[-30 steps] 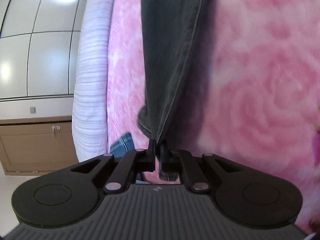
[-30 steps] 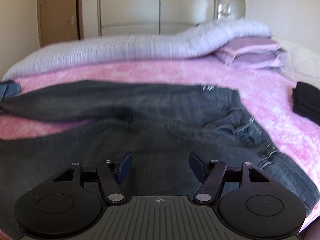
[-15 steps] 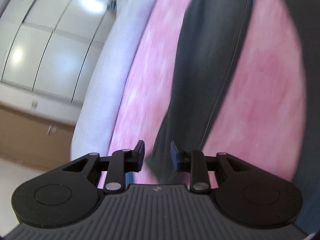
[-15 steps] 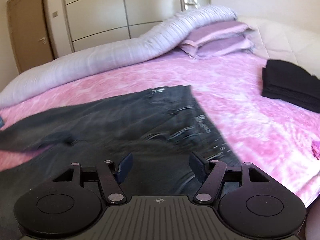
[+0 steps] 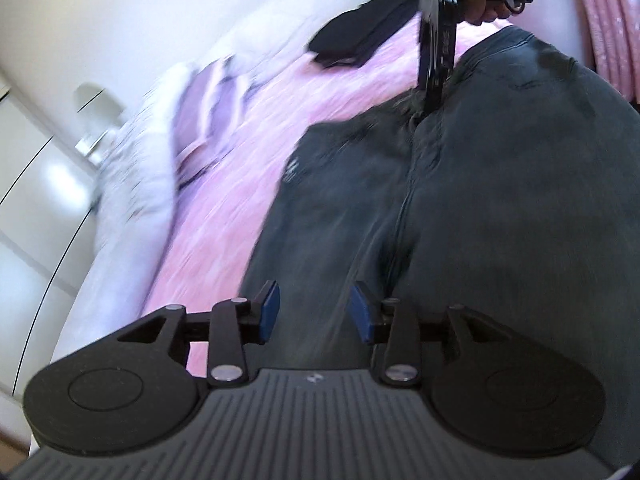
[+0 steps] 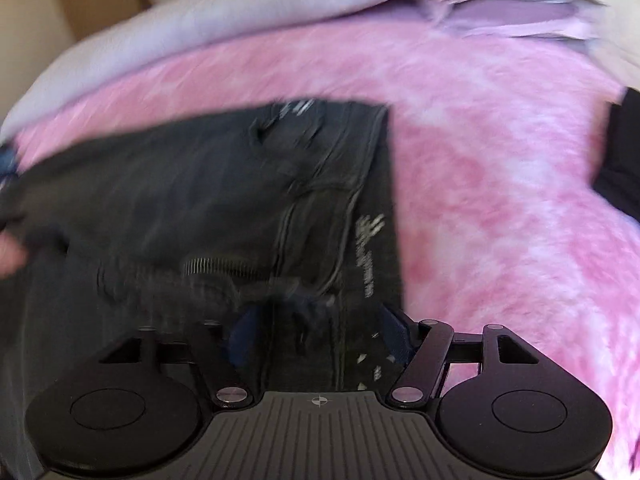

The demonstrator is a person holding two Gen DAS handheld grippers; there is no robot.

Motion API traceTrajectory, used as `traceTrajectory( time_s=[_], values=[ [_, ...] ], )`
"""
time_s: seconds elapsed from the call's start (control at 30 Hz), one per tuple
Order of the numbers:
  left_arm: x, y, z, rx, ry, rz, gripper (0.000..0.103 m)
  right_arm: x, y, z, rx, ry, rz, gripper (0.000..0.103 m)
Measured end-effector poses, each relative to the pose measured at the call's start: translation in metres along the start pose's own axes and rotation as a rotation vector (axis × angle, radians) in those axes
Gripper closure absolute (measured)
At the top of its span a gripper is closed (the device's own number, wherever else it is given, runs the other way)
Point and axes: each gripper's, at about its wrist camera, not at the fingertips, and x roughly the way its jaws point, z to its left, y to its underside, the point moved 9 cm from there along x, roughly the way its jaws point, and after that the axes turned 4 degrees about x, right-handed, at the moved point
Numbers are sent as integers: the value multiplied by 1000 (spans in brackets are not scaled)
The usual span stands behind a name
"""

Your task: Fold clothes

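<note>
My left gripper (image 5: 313, 312) hangs open above dark grey jeans (image 5: 460, 208) spread on the pink bedspread (image 5: 240, 152). My right gripper (image 6: 316, 332), fingers spread, sits at the jeans' waistband (image 6: 364, 200), its left finger lost in motion blur. Ahead to the right, a black folded garment (image 6: 620, 160) is cut off.

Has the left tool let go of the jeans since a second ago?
Yes. The left tool now stands open above the jeans; earlier it pinched a leg hem.

Matt dark denim jeans (image 6: 208, 200), fuzzy pink bedspread (image 6: 500, 200), matt black plastic hand-held gripper (image 5: 312, 314), glossy wardrobe doors (image 5: 24, 208)
</note>
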Motion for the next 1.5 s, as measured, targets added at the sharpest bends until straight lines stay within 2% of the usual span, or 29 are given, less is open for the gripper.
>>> traceTrajectory(
  time_s=[0.03, 0.07, 0.13, 0.17, 0.23, 0.33, 0.4, 0.53, 0.57, 0.6, 0.63, 0.67, 0.7, 0.77, 0.83, 0.87, 0.93, 0.97, 1.07, 1.17, 1.27, 1.33, 1.4, 1.47, 1.5],
  values=[
    [12, -12, -5, 1, 22, -17, 67, 0, 5, 2, -33, 3, 3, 43],
    [22, -16, -8, -6, 44, -26, 67, -1, 9, 5, -58, 1, 0, 52],
    [39, -21, -12, 2, 66, -37, 67, -9, 14, 7, -67, -18, -36, 92],
    [45, -24, -15, 9, 69, -42, 67, -13, 16, 7, -78, 0, -54, 103],
    [50, -27, -18, 15, 63, -52, 69, -21, 22, 13, -135, 7, -77, 103],
    [49, -28, -17, -8, 67, -55, 68, -39, 25, 14, -109, -2, -139, 103],
    [42, -27, -16, -15, 64, -56, 67, -55, 16, 11, -63, -23, -214, 103],
    [41, -24, -16, -20, 71, -50, 67, -60, -2, 9, -61, -50, -261, 103],
    [42, -24, -17, -19, 72, -50, 67, -48, -3, 9, -80, -46, -216, 98],
    [42, -23, -17, -18, 73, -51, 67, -37, -3, 8, -100, -39, -176, 84],
    [43, -23, -18, -19, 73, -51, 67, -26, -2, 5, -118, -27, -148, 76],
    [44, -22, -18, -24, 74, -51, 67, -17, 1, 1, -126, -27, -124, 62],
    [44, -22, -18, -28, 74, -51, 67, -9, 4, -2, -133, -29, -103, 55],
    [45, -20, -20, -33, 73, -52, 67, -6, 11, -6, -140, -56, -114, 54],
    [47, -19, -21, -35, 71, -51, 67, -10, 18, -4, -146, -85, -121, 60],
    [48, -18, -22, -37, 70, -50, 67, -14, 23, 0, -164, -90, -119, 83],
    [47, -19, -22, -30, 65, -50, 67, -25, 30, 7, -194, -67, -123, 94],
    [47, -19, -23, -27, 61, -51, 67, -33, 32, 11, -204, -73, -130, 103],
    [45, -20, -23, -21, 48, -54, 66, -60, 28, 25, -220, -49, -212, 103],
    [45, -20, -22, -32, 48, -55, 66, -81, 7, 25, -155, -63, -298, 103],
    [47, -20, -23, -42, 51, -59, 67, -63, -6, 21, -150, -81, -244, 103],
    [48, -20, -23, -46, 53, -62, 67, -39, -6, 18, -194, -62, -174, 93],
    [48, -19, -23, -49, 56, -65, 66, -21, 0, 14, -228, -62, -119, 68],
    [49, -18, -23, -52, 58, -68, 66, -6, 7, 9, -271, -42, -87, 53],
    [49, -18, -23, -54, 59, -69, 66, -2, 12, 7, -282, -44, -83, 49]
  ],
)
